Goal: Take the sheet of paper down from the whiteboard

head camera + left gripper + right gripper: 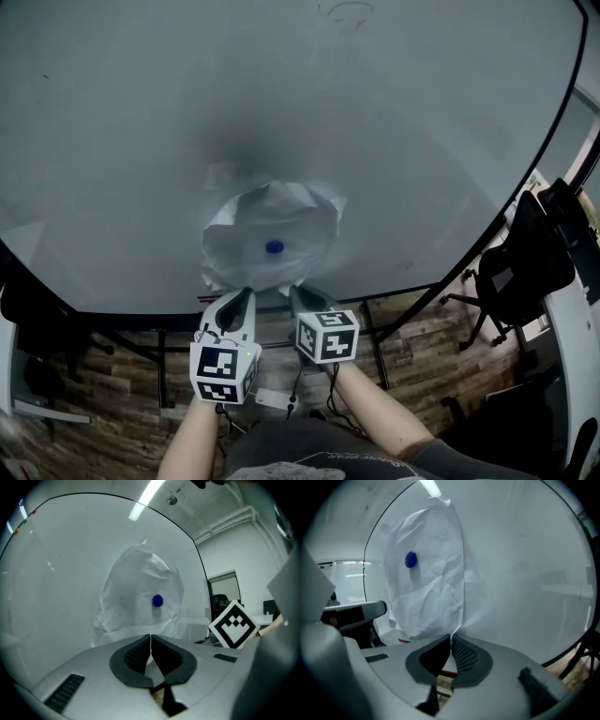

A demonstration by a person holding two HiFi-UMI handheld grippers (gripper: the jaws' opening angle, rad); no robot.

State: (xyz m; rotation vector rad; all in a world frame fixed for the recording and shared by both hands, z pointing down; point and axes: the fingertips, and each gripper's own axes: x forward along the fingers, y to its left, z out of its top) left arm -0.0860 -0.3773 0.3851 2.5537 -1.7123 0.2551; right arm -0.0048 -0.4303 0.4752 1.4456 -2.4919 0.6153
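A crumpled white sheet of paper (272,225) hangs on the whiteboard (122,141), pinned by a round blue magnet (274,247). It bulges away from the board. My left gripper (247,294) is shut at the sheet's bottom edge, left of centre; its pads (140,652) meet with the paper (136,592) right at the tips. My right gripper (295,292) is shut on the lower right corner: the paper's edge (459,592) runs straight down into its closed tips (451,637). The magnet (410,559) sits above both grippers.
The whiteboard's dark frame (441,286) curves along the bottom and right. Below it lie a wooden floor (412,347) and the board's stand legs (367,328). A black office chair (520,258) stands at the right. A person's forearms (375,412) hold the grippers.
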